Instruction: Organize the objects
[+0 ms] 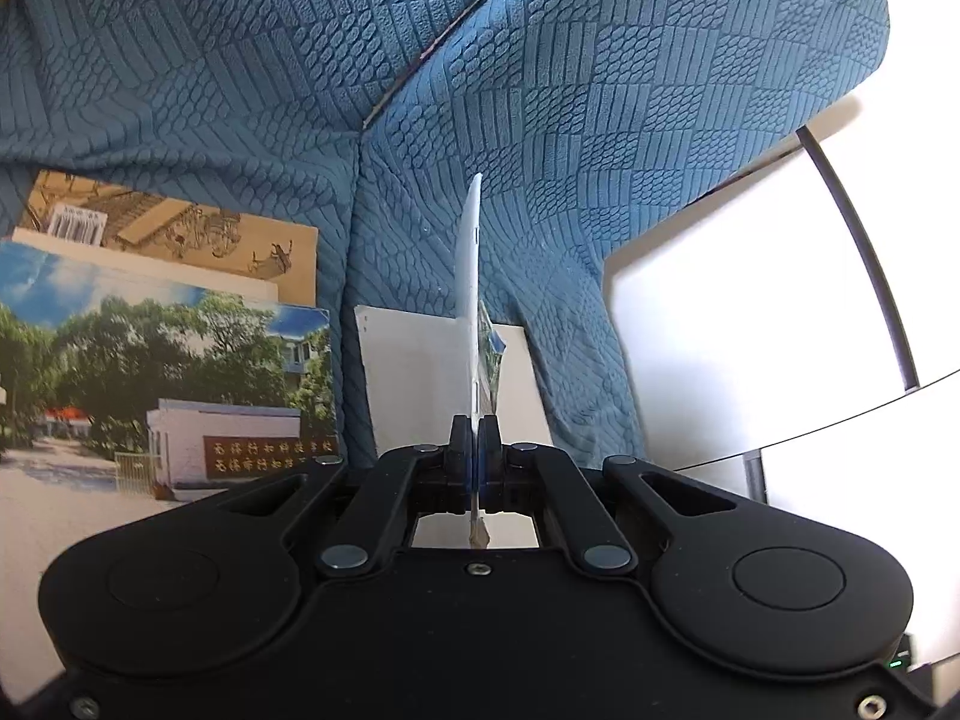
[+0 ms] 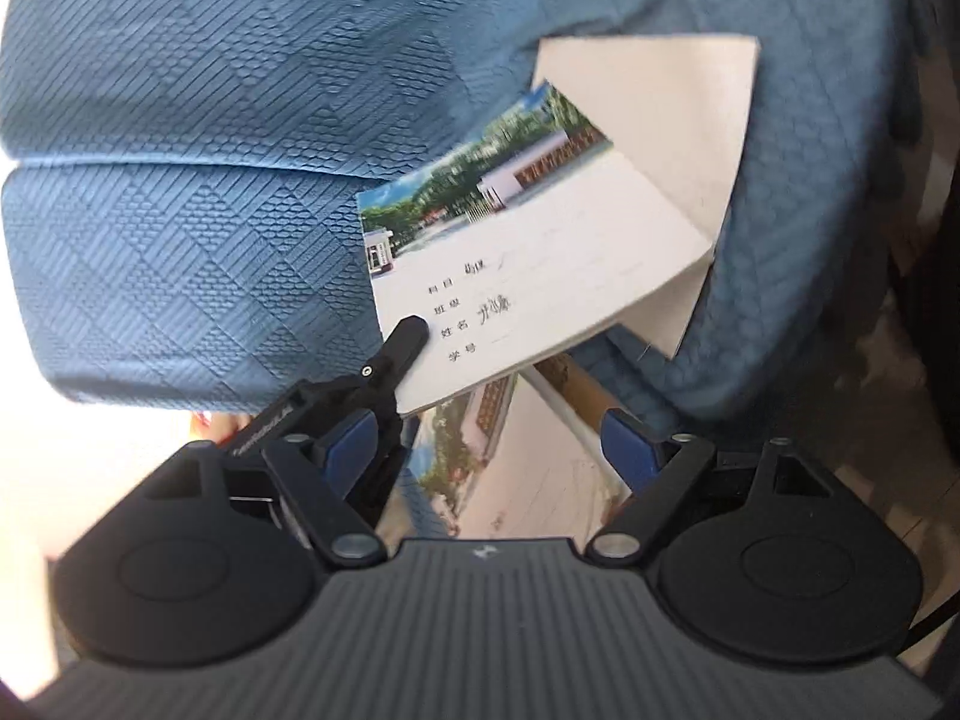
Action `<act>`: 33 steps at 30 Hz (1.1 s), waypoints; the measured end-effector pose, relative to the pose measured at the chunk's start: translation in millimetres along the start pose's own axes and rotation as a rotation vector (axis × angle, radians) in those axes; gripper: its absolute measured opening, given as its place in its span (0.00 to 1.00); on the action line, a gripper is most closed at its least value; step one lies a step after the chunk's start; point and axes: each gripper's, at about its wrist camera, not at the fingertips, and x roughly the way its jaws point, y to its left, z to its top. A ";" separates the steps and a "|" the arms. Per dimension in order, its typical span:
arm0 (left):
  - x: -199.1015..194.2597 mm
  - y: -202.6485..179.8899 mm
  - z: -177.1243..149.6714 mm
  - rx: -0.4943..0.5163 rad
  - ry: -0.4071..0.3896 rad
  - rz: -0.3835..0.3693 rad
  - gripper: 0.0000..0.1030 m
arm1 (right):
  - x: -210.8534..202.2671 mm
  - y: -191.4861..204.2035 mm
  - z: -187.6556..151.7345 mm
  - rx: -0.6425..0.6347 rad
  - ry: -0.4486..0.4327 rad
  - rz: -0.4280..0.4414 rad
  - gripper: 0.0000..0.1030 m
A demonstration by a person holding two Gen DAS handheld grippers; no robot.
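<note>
L gripper pinches exercise book edge-on, ahead of it over blue sofa. R gripper spread, empty. Stack of books sits left; held one not yet placed.

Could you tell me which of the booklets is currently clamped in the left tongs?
The booklet held edge-on in the left tongs; the photo-cover booklet and the tan one lie stacked on the blue cushion.
</note>
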 end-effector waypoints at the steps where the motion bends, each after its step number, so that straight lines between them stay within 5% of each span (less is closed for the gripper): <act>1: -0.1 0.5 -0.1 -0.009 -0.001 -0.008 0.01 | 2.5 -1.9 -1.3 0.010 -0.005 -0.009 0.82; 14: -5.9 5.1 -0.5 -0.041 -0.017 -0.034 0.01 | 40.6 -36.5 16.4 0.266 -0.058 0.111 0.79; 19: -10.7 9.1 2.2 -0.049 -0.039 -0.023 0.01 | 45.8 -42.7 26.5 0.279 -0.114 0.052 0.59; 22: -15.0 13.8 5.4 -0.062 -0.051 -0.028 0.01 | 46.1 -43.3 28.9 0.270 -0.132 0.017 0.35; 27: -18.6 16.9 7.9 -0.047 -0.065 0.007 0.01 | 44.7 -33.5 23.8 0.209 -0.169 -0.011 0.17; 33: -29.6 22.8 7.6 -0.063 -0.072 -0.017 0.01 | 28.1 -12.0 25.2 0.073 -0.194 0.018 0.07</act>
